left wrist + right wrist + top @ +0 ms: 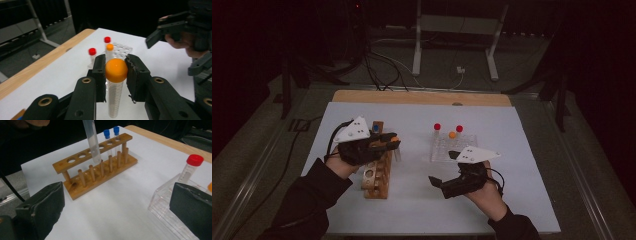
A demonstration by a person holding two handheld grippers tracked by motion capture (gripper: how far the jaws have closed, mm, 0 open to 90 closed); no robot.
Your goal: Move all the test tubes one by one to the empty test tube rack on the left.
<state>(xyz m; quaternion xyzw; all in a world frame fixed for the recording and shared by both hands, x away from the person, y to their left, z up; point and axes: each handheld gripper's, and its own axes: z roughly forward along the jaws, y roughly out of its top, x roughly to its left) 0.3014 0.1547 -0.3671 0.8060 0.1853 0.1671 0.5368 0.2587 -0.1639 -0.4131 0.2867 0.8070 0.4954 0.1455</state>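
My left gripper (391, 142) is shut on the orange cap of a clear graduated tube (115, 100), which hangs upright above the white sheet. In the right gripper view that tube (92, 141) hovers over the middle holes of a wooden rack (95, 167), apart from it. Two blue-capped tubes (111, 132) stand at the rack's far end. My right gripper (443, 167) stands open and holds nothing, between the wooden rack (377, 182) and a clear plastic rack (452, 147). The clear rack holds two red-capped tubes (437, 127) and an orange-capped one (452, 135).
A white sheet (512, 190) covers the table, with a wooden strip (422, 97) along its far edge. Behind the table stand metal frame legs (417, 45), and cables (382, 70) lie on the floor. The right hand's gripper (175, 27) appears at the upper right of the left gripper view.
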